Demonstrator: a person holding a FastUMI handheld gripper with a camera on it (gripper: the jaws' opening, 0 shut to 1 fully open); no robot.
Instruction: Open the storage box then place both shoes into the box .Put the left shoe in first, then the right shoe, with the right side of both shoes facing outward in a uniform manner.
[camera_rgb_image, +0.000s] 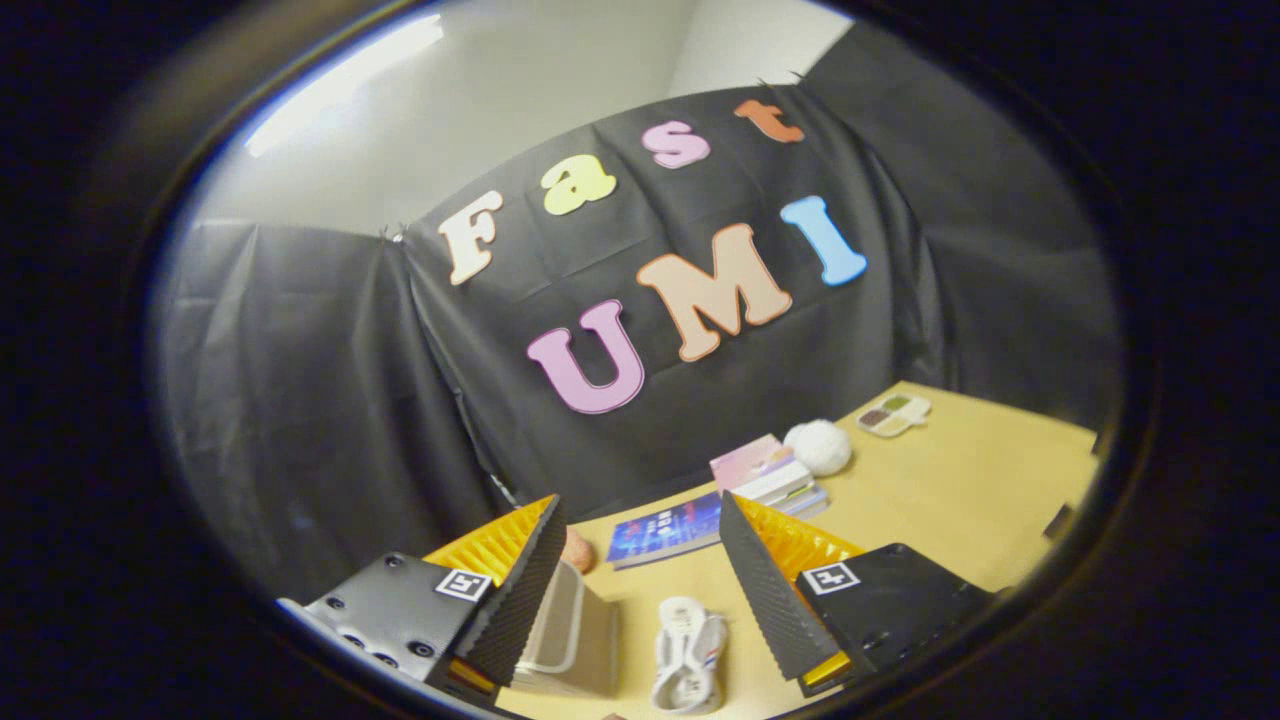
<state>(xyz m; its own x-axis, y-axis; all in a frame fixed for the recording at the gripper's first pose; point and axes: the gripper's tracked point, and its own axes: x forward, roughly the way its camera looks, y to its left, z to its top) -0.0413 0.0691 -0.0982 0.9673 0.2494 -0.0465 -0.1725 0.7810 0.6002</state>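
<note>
My gripper (640, 540) hangs open above the table, nothing between its fingers. Below the gap lies a white shoe (689, 655) with red and blue marks, sole side down, on the tan table (950, 500). Just left of the shoe, partly behind the left finger (525, 590), stands the translucent storage box (570, 635); I cannot tell whether its lid is open. The gripper is well above both and touches neither.
Beyond the fingers lies a blue book (665, 530), then a stack of books (768, 472) and a white fluffy ball (818, 446). A small tray with compartments (893, 413) sits farther right. A small brownish object (577, 549) peeks beside the left finger.
</note>
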